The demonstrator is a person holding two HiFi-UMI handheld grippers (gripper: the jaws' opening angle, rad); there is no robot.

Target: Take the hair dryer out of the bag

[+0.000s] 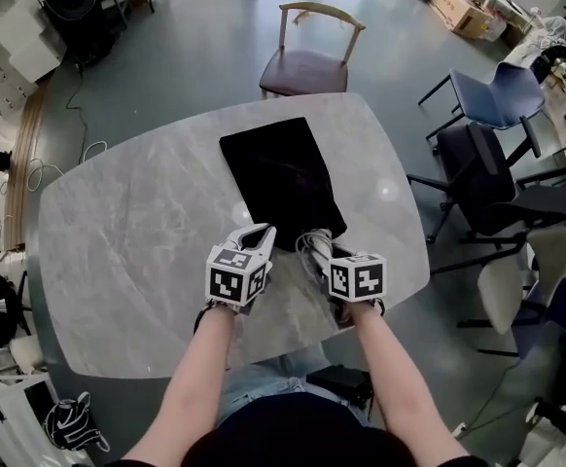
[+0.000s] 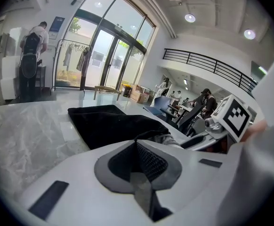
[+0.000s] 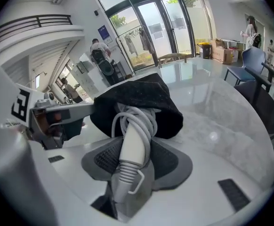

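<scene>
Right hand-held gripper (image 1: 316, 243) on the hair dryer (image 3: 133, 142) at the bag mouth: extraction started, not complete.

Its jaws stand partly apart and are closed on the white handle, which has the cord (image 3: 126, 114) coiled round it. The handle end is outside the black fabric bag (image 1: 281, 178), which lies flat on the counter (image 1: 137, 261); the rest is under the fabric. The left hand-held gripper (image 2: 138, 144) has its jaws together at the bag's near edge. Judged remaining: draw the body fully clear of the opening. Hidden: the dryer's head and nozzle, inside the bag. Whether the left jaws nip the hem cannot be told; no fabric shows between the 2 pads.
</scene>
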